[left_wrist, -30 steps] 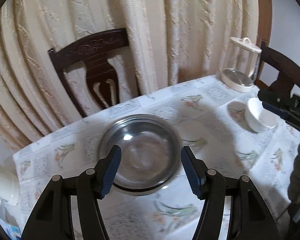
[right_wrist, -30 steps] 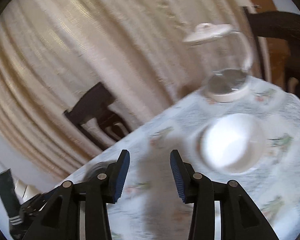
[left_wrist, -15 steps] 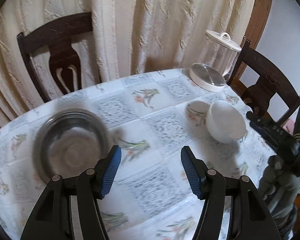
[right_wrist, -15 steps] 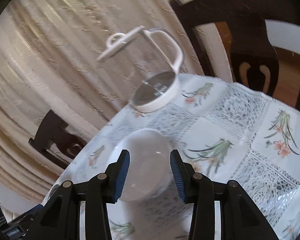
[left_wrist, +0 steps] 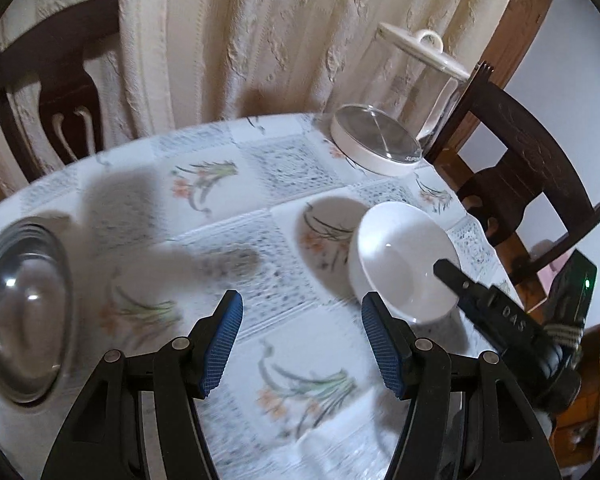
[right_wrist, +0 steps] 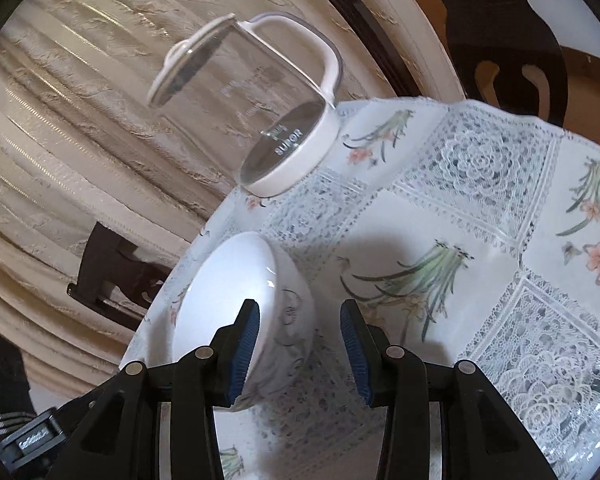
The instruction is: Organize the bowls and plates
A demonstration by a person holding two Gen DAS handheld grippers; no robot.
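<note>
While both grippers hang open, the white bowl (right_wrist: 236, 304) sits on the desk (right_wrist: 480, 208).
The right gripper (right_wrist: 300, 344) straddles its rim, one finger inside; the left gripper (left_wrist: 300, 344) holds nothing, with the steel bowl (left_wrist: 24, 312) far left, near the desk's edge.

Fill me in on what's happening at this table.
A person is tidying dishes with two hand-held tongs. The right tongs are open and straddling the rim of the white bowl, not yet clamped. The left tongs hang open over the tablecloth, holding nothing. A steel bowl sits to the left; a glass jug stands behind.
</note>
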